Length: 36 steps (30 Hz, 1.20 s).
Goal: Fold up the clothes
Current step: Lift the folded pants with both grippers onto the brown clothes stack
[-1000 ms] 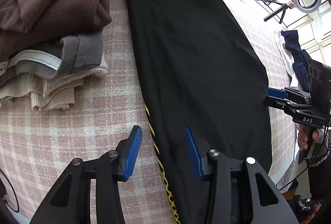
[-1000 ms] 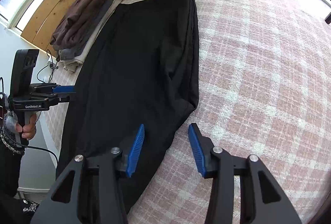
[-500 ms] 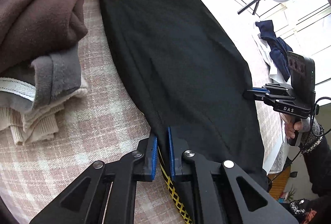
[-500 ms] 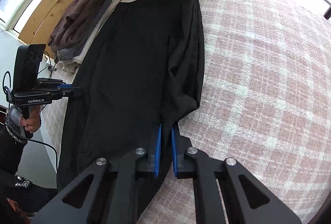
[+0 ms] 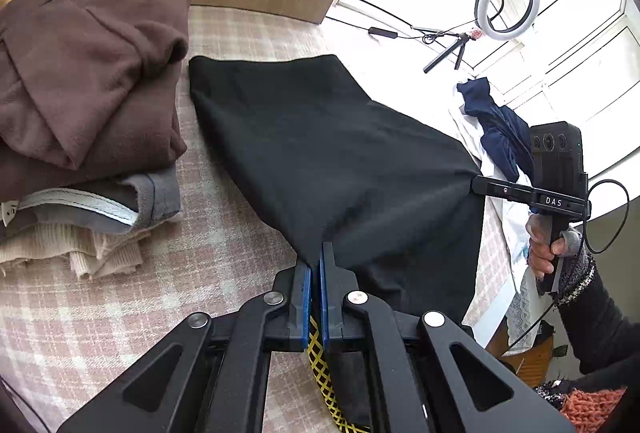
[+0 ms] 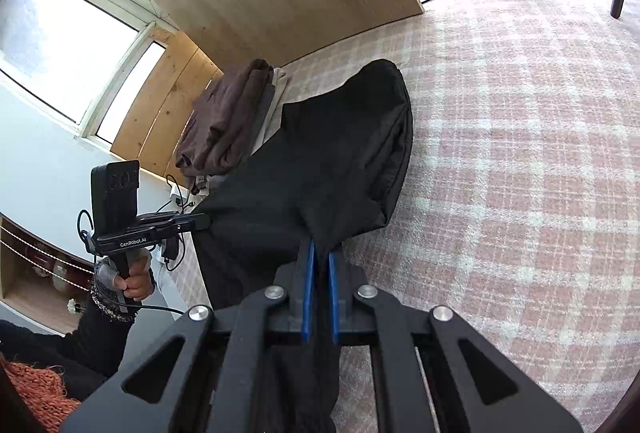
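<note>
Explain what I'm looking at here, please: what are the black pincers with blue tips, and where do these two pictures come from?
No robot here: a person holds a hand-held gripper in each hand, each with a wide-angle camera looking along its two fingers. One picture is from the left gripper, the other from the right gripper. Each view also shows the other gripper off to the side, with the hand holding it. Both grippers are shut on the near edge of a black garment, lifted from a pink checked cloth. Its far end still lies on the cloth. Beside it sits a pile of folded clothes, a brown one on top.
</note>
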Each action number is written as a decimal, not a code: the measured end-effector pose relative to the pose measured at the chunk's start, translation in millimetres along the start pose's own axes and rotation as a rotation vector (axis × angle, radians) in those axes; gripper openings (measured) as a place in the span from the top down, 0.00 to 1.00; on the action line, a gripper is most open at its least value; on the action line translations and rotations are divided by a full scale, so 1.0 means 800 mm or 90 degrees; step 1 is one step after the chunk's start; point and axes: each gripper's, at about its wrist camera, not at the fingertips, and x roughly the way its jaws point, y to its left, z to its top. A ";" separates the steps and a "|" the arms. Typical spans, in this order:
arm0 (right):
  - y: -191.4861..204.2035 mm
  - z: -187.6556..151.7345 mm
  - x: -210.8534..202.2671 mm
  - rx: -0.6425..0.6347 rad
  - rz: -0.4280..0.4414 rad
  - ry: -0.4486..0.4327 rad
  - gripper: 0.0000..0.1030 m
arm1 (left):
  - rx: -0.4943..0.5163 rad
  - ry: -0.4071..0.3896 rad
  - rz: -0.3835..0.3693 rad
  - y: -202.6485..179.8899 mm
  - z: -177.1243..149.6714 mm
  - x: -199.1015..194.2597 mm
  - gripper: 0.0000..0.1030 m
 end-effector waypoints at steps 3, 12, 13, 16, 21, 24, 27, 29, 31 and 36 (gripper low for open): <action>0.041 0.014 -0.051 -0.053 0.014 -0.053 0.94 | 0.037 -0.064 0.011 -0.033 0.006 -0.060 0.97; 0.202 0.059 -0.128 -0.239 0.040 -0.150 0.94 | 0.091 -0.234 0.091 -0.133 0.032 -0.189 0.97; 0.218 0.065 -0.126 -0.257 0.042 -0.154 0.94 | 0.089 -0.243 0.106 -0.130 0.036 -0.199 0.97; 0.262 0.085 -0.099 -0.293 0.045 -0.150 0.95 | 0.075 -0.265 0.147 -0.114 0.048 -0.223 0.97; 0.317 0.127 -0.021 -0.312 0.034 -0.121 0.95 | 0.048 -0.261 0.229 -0.047 0.081 -0.244 0.97; 0.338 0.155 0.043 -0.322 0.015 -0.098 0.95 | 0.033 -0.245 0.272 0.005 0.115 -0.243 0.97; 0.341 0.187 0.113 -0.307 -0.023 -0.079 0.96 | 0.003 -0.220 0.290 0.070 0.155 -0.226 0.97; 0.334 0.208 0.154 -0.291 -0.046 -0.070 0.96 | -0.014 -0.196 0.291 0.113 0.182 -0.204 0.97; 0.323 0.231 0.190 -0.273 -0.069 -0.060 0.96 | -0.027 -0.172 0.289 0.153 0.207 -0.180 0.97; 0.278 0.286 0.260 -0.212 -0.100 -0.029 0.96 | -0.048 -0.118 0.270 0.228 0.256 -0.117 0.97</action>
